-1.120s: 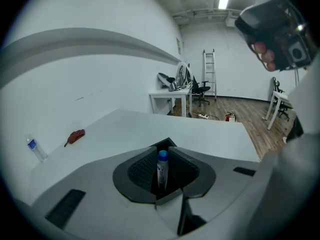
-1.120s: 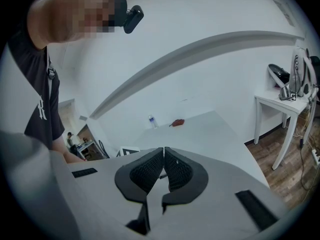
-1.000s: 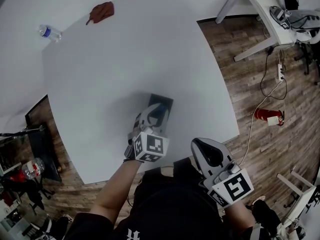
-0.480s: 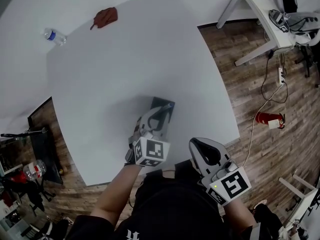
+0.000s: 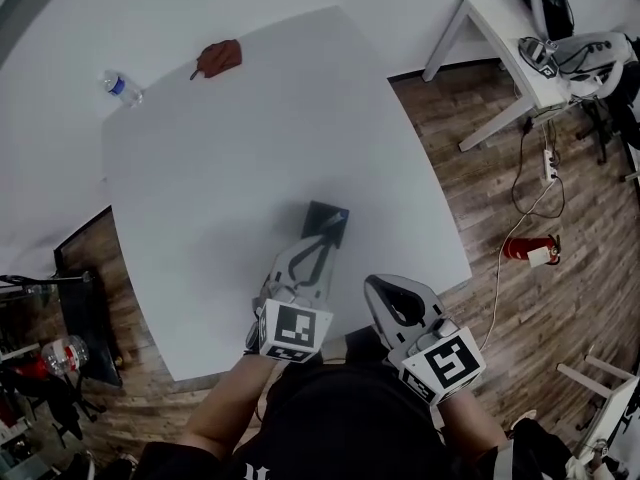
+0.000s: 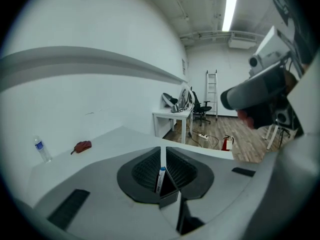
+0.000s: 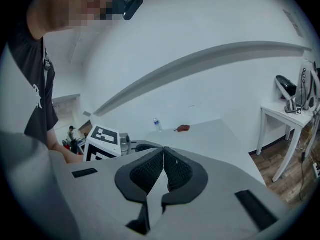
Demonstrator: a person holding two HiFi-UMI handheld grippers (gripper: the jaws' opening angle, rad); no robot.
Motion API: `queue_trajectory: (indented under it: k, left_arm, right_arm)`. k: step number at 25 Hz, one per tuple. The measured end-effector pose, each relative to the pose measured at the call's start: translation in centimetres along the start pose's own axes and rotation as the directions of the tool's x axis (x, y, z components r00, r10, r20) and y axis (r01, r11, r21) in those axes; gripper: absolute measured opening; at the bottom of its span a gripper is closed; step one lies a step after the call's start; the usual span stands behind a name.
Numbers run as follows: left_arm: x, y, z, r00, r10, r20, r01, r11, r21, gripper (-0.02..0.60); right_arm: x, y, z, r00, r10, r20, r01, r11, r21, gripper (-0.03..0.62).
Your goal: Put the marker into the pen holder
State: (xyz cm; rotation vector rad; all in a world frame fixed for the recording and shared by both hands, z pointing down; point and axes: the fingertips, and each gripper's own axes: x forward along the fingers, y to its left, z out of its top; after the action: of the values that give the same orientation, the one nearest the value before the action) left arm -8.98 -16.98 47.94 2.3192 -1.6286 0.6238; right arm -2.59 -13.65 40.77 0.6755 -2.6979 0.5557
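1. Bright, even light. The ceiling tube (image 6: 230, 11) at 1 o'clock in the left gripper view glares a bit.
2. Shadows are super soft, just a faint one under the left gripper (image 5: 322, 243).
3. Heavy fisheye bending, black corners, and close-up stuff is blurry.

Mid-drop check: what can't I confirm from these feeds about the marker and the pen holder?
- Marker, lower end: left gripper view, hidden down inside the pen holder, so how it sits at the bottom is unverifiable.
- Marker in head view: just a bluish speck, too small to judge.
- Pen holder's near edge: head view, covered by the left gripper.
- Pen holder and marker: the right gripper view does not show them at all.
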Motion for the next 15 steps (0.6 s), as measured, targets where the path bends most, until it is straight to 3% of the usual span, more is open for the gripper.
queue_trajectory:
  k: [15]
  left_arm:
    - [-9.2,-0.6,6.7,0.98,-0.026,0.199,0.046,0.994,-0.1,0.006]
  right_arm:
    - [-0.9,3.4,3.3,0.994,-0.051,0.095,0.059,0.994,-0.088,0.015]
